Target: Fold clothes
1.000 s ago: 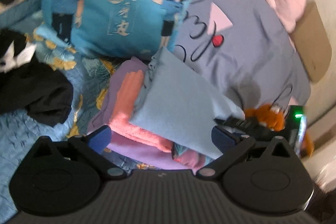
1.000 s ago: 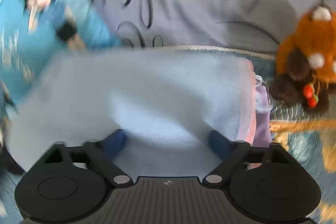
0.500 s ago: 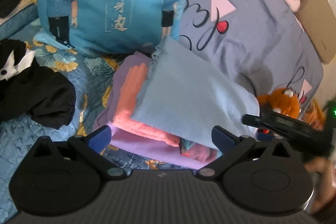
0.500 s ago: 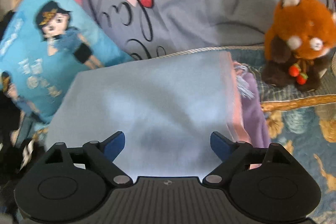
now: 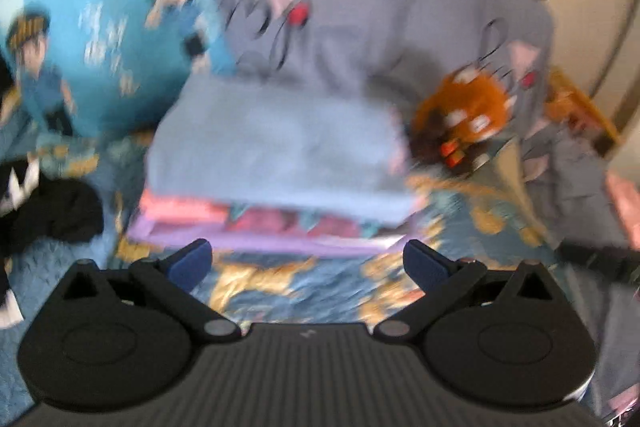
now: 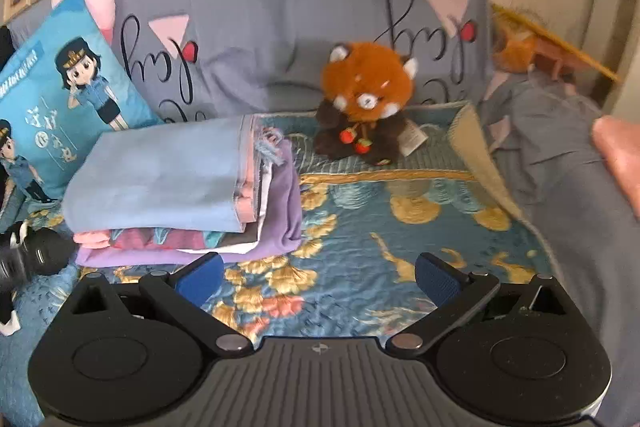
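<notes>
pale blue folded cloth point(image 6: 160, 175) is seen topping a stack of folded clothes point(image 6: 192, 227) on the floral bedspread point(image 6: 400, 227), ahead of and to the left of the right gripper point(image 6: 318, 277), whose jaws are spread wide with nothing between them. a red panda plush point(image 6: 366, 99) sits beyond the jaws. in the blurred left view the stack lies just ahead of the left gripper point(image 5: 306, 261), likewise released and empty, with a black garment point(image 5: 52, 211) off to the left.
</notes>
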`<state>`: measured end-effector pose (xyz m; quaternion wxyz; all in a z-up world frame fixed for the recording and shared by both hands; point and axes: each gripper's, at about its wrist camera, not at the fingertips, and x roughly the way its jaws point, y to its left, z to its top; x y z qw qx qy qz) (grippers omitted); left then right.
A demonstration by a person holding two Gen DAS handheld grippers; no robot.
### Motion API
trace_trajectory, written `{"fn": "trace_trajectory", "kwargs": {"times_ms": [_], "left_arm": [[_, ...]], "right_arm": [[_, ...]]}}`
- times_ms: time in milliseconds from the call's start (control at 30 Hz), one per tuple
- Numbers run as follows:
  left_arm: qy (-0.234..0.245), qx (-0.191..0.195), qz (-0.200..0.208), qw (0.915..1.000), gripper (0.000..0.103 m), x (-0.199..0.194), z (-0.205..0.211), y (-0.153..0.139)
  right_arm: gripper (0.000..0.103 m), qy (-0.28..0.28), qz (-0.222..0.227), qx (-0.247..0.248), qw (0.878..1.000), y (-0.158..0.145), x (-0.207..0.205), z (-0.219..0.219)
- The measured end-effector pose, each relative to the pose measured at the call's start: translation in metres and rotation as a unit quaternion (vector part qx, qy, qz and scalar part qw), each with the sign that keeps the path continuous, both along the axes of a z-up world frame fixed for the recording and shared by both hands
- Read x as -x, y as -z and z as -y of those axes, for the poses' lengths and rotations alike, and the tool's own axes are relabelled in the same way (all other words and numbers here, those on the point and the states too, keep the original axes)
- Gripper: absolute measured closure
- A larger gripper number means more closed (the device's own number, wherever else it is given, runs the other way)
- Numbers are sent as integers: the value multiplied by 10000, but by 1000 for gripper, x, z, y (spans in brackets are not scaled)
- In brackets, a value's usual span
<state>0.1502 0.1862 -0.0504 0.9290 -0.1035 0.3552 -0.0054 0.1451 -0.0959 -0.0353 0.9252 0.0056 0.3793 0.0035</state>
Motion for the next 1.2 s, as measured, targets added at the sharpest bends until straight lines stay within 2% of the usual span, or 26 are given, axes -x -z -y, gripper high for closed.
{"fn": "trace_trajectory", "kwargs": {"times_ms": [67,200,267,400,533,667,767,900,1100,1200], "left_arm": [[17,-153,174,9997,0,17,21,-29],[50,-458,521,9976,0,50,64,-86],[56,-527,522,9972,0,69,86,-92],[65,-646,488,9967,0,107,130,-98],[103,-883,531,9946,0,147,169,-92],[144,-1377,471,9893,0,169,204,-83],[198,-1499,464,9874,0,175,215,-79],[65,-1459,314,9888,0,173,205,-70],[-137,-1394,82,9901,0,168,187,-57],[-156,-1408,43,9899,0,167,183,-54]], "right_arm": [[0,-135,227,-217,9994,-13,26,7],[0,-264,392,-549,9974,-21,66,23],[0,-255,410,-593,9971,-22,83,32],[0,-78,544,-310,9980,-19,112,51],[0,40,602,152,9981,-10,137,67],[0,127,502,-270,9983,-2,148,88],[0,250,376,-384,9982,5,147,91],[0,147,267,-278,9991,10,147,82],[0,-212,177,-487,9984,10,147,63],[0,-198,161,-373,9990,12,146,57]]}}
